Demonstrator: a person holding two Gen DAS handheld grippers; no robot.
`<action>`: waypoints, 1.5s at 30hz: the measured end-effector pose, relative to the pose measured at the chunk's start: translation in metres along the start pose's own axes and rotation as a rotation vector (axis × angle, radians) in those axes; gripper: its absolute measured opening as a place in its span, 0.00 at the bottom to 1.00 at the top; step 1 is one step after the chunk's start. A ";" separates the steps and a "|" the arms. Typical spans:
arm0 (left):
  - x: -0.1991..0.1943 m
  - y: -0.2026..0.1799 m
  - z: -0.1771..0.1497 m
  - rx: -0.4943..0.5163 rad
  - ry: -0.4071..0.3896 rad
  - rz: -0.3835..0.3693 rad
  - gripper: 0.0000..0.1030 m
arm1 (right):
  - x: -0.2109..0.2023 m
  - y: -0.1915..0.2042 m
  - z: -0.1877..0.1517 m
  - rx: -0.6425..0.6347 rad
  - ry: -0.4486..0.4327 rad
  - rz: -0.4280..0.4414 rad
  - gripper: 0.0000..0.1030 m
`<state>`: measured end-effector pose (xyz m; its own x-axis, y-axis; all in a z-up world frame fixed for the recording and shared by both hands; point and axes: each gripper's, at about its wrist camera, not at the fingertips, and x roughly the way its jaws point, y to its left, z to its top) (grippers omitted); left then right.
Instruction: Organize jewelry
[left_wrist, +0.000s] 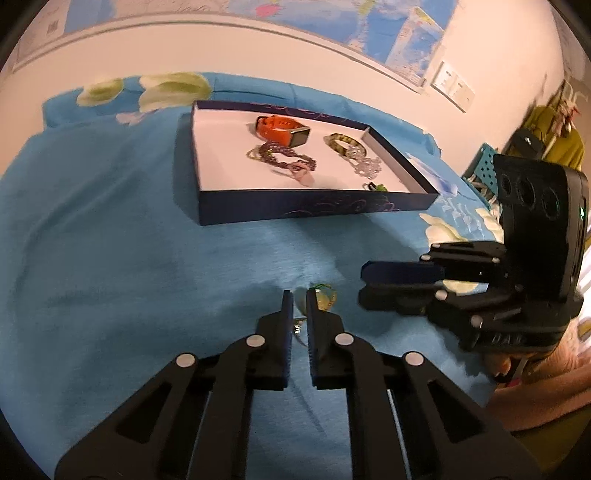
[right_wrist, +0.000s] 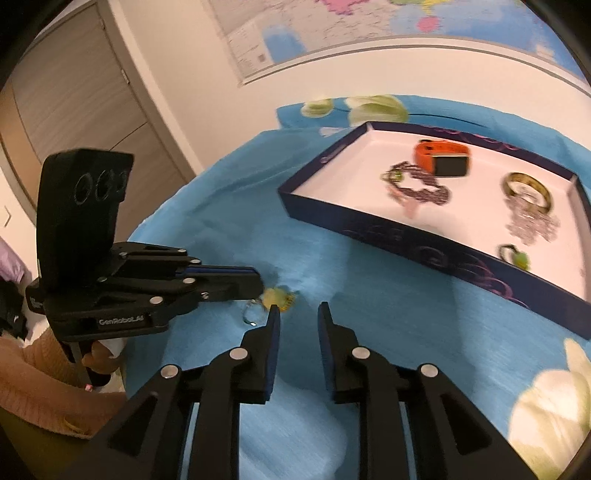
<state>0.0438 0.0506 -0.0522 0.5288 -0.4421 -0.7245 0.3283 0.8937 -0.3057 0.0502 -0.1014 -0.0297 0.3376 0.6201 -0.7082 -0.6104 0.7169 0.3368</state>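
Note:
A dark blue tray (left_wrist: 314, 206) (right_wrist: 424, 242) with a white floor lies on the blue cloth. It holds an orange watch (left_wrist: 282, 129) (right_wrist: 441, 157), a purple bead bracelet (left_wrist: 286, 158) (right_wrist: 417, 186), a gold bangle (left_wrist: 345, 142) (right_wrist: 528, 190), a silver chain (left_wrist: 365, 164) (right_wrist: 532, 221) and a small green ring (left_wrist: 376, 186) (right_wrist: 515, 256). A yellow-green pendant on a ring (left_wrist: 325, 297) (right_wrist: 275, 297) lies on the cloth. My left gripper (left_wrist: 300, 295) (right_wrist: 258, 282) is closed around it at the tips. My right gripper (right_wrist: 297, 308) (left_wrist: 364, 282) is open, just right of the pendant.
The blue cloth (left_wrist: 110, 258) with white flowers covers the surface. A map (left_wrist: 332, 22) hangs on the wall behind. A door (right_wrist: 92, 103) stands at the left in the right wrist view. Clutter (left_wrist: 546, 129) sits at the far right.

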 end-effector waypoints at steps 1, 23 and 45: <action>0.000 0.002 -0.001 -0.005 0.001 0.003 0.05 | 0.003 0.002 0.001 -0.003 0.005 0.003 0.20; 0.001 -0.011 0.000 0.064 -0.015 0.015 0.18 | -0.007 -0.018 -0.002 0.056 -0.004 -0.024 0.04; 0.037 -0.060 0.013 0.211 0.032 0.057 0.29 | -0.044 -0.024 -0.041 -0.003 0.000 -0.196 0.36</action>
<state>0.0536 -0.0205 -0.0529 0.5275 -0.3854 -0.7571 0.4569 0.8800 -0.1297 0.0204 -0.1588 -0.0314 0.4502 0.4686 -0.7601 -0.5349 0.8231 0.1907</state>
